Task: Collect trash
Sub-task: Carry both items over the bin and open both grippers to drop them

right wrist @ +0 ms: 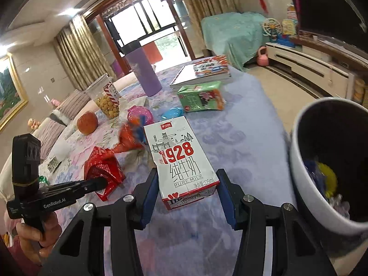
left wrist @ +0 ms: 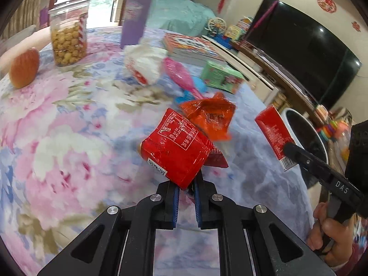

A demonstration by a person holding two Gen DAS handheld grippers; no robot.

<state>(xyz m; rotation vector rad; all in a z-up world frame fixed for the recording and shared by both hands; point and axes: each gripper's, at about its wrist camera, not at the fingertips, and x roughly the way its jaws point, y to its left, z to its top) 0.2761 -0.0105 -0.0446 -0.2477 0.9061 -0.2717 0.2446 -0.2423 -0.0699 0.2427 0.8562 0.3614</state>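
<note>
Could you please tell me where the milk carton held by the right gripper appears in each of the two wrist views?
Left wrist view: the milk carton is at the right edge, its red side showing, pinched in the right gripper beside the white trash bin.
Right wrist view: the carton is at lower centre, white face up, between the blue pads.
Shared landmark: the purple tumbler.
</note>
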